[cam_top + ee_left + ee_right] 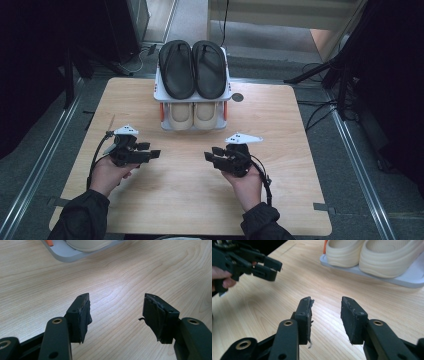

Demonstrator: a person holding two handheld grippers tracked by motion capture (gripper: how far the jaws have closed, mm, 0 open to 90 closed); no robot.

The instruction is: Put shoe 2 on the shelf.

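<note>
Wooden table [175, 200], cream rubbery ridged-sole shoes [372, 255]

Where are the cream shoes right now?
In the high view, the cream shoes sit side by side on the lower shelf of the shoe rack, beneath the black sandals, at the table's far edge.

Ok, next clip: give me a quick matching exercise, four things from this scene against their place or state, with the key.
Things:
1. black sandals
2. cream shoes
3. left gripper
4. round dark disc

Places or states:
A. lower shelf of the rack
B. flat on the table, right of the rack
C. top shelf of the rack
D. jaws apart, nothing between them

Pairs: 1-C, 2-A, 3-D, 4-B
</note>
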